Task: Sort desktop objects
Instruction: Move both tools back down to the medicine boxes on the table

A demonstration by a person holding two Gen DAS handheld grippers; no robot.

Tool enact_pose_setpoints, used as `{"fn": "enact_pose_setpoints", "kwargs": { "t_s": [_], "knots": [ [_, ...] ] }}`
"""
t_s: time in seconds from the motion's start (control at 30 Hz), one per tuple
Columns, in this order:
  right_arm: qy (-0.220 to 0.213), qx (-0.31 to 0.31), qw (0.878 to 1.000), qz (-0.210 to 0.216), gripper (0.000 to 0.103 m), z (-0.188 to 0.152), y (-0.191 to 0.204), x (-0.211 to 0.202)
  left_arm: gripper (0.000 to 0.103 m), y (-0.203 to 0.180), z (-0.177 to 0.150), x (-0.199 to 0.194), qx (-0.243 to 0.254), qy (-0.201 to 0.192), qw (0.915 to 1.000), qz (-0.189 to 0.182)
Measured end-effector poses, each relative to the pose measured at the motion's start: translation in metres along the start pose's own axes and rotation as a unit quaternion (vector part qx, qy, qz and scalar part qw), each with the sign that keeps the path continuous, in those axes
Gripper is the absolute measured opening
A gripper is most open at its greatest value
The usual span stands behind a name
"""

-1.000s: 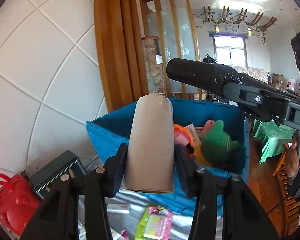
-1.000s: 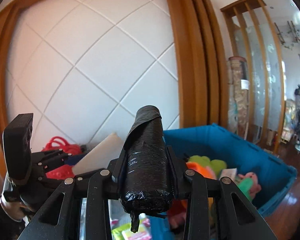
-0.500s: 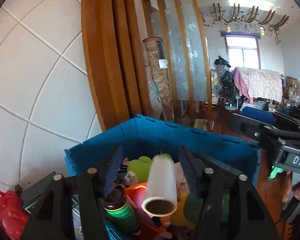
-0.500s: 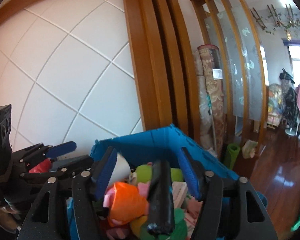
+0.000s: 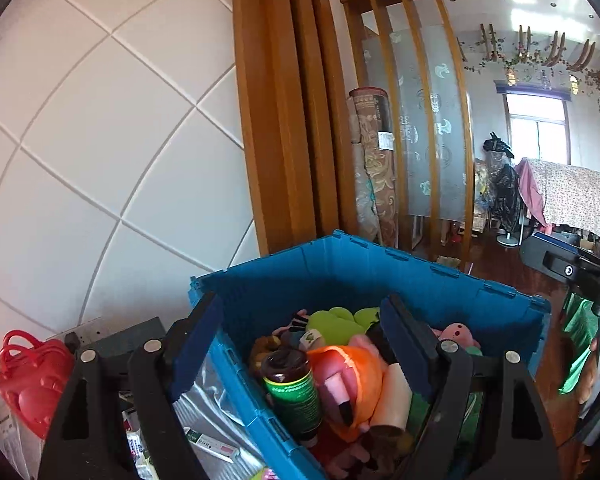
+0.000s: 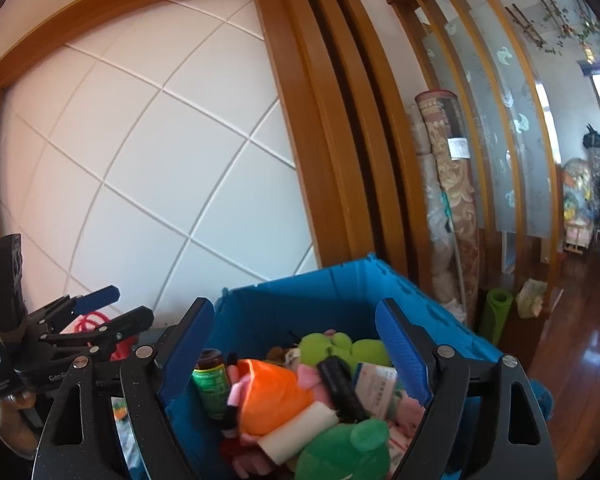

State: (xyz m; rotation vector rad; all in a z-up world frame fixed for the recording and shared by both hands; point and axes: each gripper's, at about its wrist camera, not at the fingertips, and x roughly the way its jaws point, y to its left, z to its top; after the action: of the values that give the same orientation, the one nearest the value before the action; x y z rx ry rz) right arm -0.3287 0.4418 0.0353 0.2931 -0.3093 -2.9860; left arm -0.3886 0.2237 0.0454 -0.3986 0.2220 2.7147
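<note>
A blue plastic crate (image 6: 431, 312) stands against a white panelled wall, heaped with toys. In it lie a white roll (image 6: 300, 426) and a black wrapped roll (image 6: 339, 384), beside an orange plush (image 6: 272, 394), green plush toys (image 6: 339, 346) and a brown bottle with a green label (image 6: 210, 380); its print is too small to read. The right gripper (image 6: 296, 344) and left gripper (image 5: 303, 340) hang over the crate, jaws opening, nothing between them. Left of the crate sit a red basket (image 5: 32, 376) and a small tube box (image 5: 212, 444). Rolled carpets (image 6: 447, 184) lean by a wooden screen.
</note>
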Motion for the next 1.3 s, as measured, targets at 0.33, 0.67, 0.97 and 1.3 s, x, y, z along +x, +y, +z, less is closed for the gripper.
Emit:
{"fn": "enact_pose_setpoints", "kwargs": {
  "t_s": [0.33,0.67,0.97,1.3],
  "knots": [
    [0.028,-0.034,0.994,0.097,0.087,-0.019,0.093,0.027,0.081,0.092,-0.046,-0.069,-0.023,0.004,0.9952,0.095],
    [0.067,-0.045,0.982,0.169,0.091,-0.046,0.21,0.041,0.081,0.201,-0.11,-0.135,-0.029,0.048,0.9812,0.185],
    [0.133,-0.037,0.977,0.16,0.093,-0.107,0.28,0.082,0.081,0.29,-0.166,-0.151,-0.008,0.087,0.9746,0.206],
    [0.182,-0.064,0.969,0.154,0.097,-0.154,0.308,0.151,0.081,0.358,-0.249,-0.079,-0.056,0.155,0.971,0.173]
  ]
}}
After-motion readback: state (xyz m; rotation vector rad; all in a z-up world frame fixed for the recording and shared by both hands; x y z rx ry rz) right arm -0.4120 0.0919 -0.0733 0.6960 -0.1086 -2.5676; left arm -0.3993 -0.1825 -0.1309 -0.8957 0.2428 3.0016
